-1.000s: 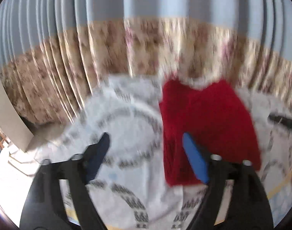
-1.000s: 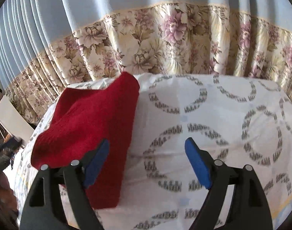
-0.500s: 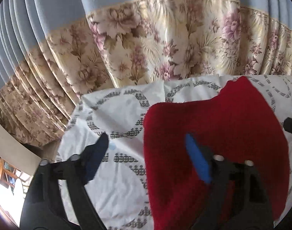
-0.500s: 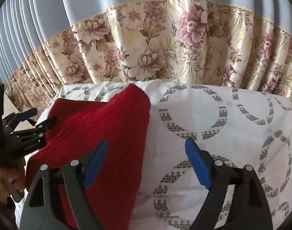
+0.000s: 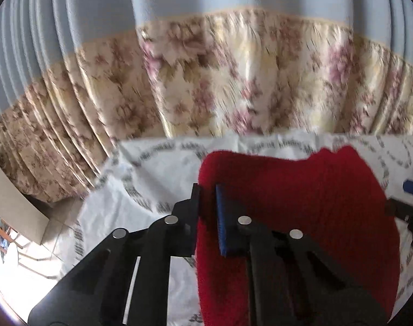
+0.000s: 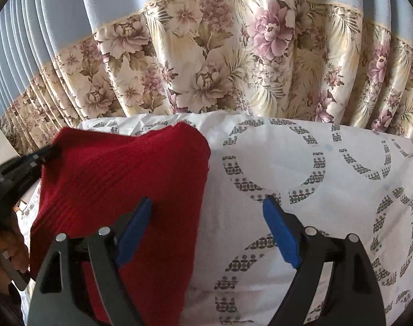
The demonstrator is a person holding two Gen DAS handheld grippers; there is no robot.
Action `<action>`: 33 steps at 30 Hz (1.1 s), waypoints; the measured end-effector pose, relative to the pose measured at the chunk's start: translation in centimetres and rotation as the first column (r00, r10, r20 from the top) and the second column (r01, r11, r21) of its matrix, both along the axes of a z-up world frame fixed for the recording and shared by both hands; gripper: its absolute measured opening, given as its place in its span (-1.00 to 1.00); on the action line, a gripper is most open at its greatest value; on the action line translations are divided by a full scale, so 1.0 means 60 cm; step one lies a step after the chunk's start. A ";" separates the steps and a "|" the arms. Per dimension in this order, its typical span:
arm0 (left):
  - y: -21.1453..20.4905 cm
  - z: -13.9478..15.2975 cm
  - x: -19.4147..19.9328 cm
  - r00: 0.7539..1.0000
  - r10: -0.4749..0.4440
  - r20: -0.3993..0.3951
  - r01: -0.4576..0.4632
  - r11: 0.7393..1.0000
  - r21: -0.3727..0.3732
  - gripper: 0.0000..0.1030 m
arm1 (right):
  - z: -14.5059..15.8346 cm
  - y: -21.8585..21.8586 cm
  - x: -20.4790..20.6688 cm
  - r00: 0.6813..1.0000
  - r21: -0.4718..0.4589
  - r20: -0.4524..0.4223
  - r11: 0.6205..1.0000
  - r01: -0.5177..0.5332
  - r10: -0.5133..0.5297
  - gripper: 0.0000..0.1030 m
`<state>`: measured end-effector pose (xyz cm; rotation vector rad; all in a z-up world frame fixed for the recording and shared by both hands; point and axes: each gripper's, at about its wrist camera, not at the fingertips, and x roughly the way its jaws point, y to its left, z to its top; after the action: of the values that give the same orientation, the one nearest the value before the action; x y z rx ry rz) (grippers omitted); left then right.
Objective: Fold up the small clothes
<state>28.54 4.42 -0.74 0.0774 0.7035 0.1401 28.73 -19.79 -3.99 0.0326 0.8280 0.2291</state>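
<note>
A red knitted garment (image 5: 301, 212) lies on a surface covered by a white cloth with grey circle patterns (image 5: 152, 179). My left gripper (image 5: 207, 190) is shut on the garment's left edge, near its far left corner. In the right wrist view the same red garment (image 6: 125, 184) fills the left side, and my right gripper (image 6: 206, 203) is open, its left finger over the garment and its right finger over the white cloth (image 6: 328, 184). The left gripper (image 6: 47, 153) shows at the garment's far left corner.
A curtain, pale blue above and floral below (image 6: 233, 62), hangs right behind the surface's far edge. In the left wrist view the floor and a pale board (image 5: 13, 198) lie off the left edge. The right gripper's blue tip (image 5: 412, 187) shows at the far right.
My left gripper was open over the garment's left part half a second ago; now its jaws have closed on the left edge. My right gripper has stayed open and moved a little closer to the garment.
</note>
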 end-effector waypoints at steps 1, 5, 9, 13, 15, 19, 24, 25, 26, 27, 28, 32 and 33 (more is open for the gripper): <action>0.005 0.006 0.001 1.000 0.013 0.015 -0.013 1.000 0.002 -1.00 | 0.001 0.002 0.001 1.000 0.002 0.001 1.000 0.000 0.000 0.63; 0.036 0.000 0.025 0.998 0.064 -0.004 -0.064 0.998 -0.004 -1.00 | -0.006 0.011 0.005 1.000 0.006 -0.004 1.000 -0.002 0.002 0.63; 0.052 -0.032 0.030 0.996 0.070 -0.059 -0.069 0.998 0.006 -0.98 | -0.014 0.011 0.005 1.000 0.015 -0.012 1.000 0.003 -0.003 0.63; 0.064 -0.016 -0.016 0.998 0.063 -0.022 -0.065 0.996 -0.060 0.67 | -0.007 -0.001 -0.004 1.000 0.007 -0.006 1.000 0.004 -0.004 0.63; 0.056 0.003 -0.050 0.999 0.045 0.018 -0.043 0.995 -0.086 0.86 | -0.004 -0.012 -0.010 1.000 0.021 -0.004 1.000 0.010 -0.010 0.64; 0.028 -0.007 -0.080 1.000 -0.007 -0.026 0.003 0.987 -0.161 0.94 | -0.006 -0.019 -0.023 1.000 0.045 -0.003 0.999 0.017 -0.017 0.67; -0.007 -0.060 -0.084 0.995 -0.038 -0.093 0.023 0.986 -0.163 0.93 | -0.016 -0.005 -0.034 1.000 0.086 -0.004 0.996 0.007 -0.006 0.70; -0.009 -0.071 -0.083 0.994 -0.038 -0.107 0.019 0.985 -0.171 0.93 | -0.020 -0.001 -0.035 1.000 0.093 -0.006 0.996 0.004 -0.004 0.71; -0.010 -0.086 -0.081 0.991 -0.037 -0.129 0.014 0.985 -0.174 0.93 | -0.026 0.003 -0.034 1.000 0.100 -0.009 0.995 0.006 -0.005 0.71; -0.010 -0.095 -0.079 0.989 -0.039 -0.142 0.013 0.984 -0.177 0.94 | -0.033 0.006 -0.032 1.000 0.107 -0.015 0.994 0.010 -0.009 0.72; -0.008 -0.102 -0.078 0.988 -0.040 -0.152 0.011 0.983 -0.186 0.94 | -0.038 0.008 -0.030 1.000 0.116 -0.021 0.993 0.010 -0.008 0.72; 0.003 -0.117 -0.077 0.979 -0.071 -0.191 0.025 0.973 -0.229 0.94 | -0.064 0.020 -0.022 0.998 0.168 -0.059 0.986 -0.011 0.021 0.72; 0.002 -0.120 -0.077 0.978 -0.079 -0.195 0.033 0.973 -0.229 0.94 | -0.070 0.025 -0.021 0.997 0.165 -0.066 0.986 -0.017 0.028 0.72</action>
<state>23.93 4.53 -7.92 -0.1072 0.9162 -0.0035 27.48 -18.32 -8.20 0.1872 0.8765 0.3189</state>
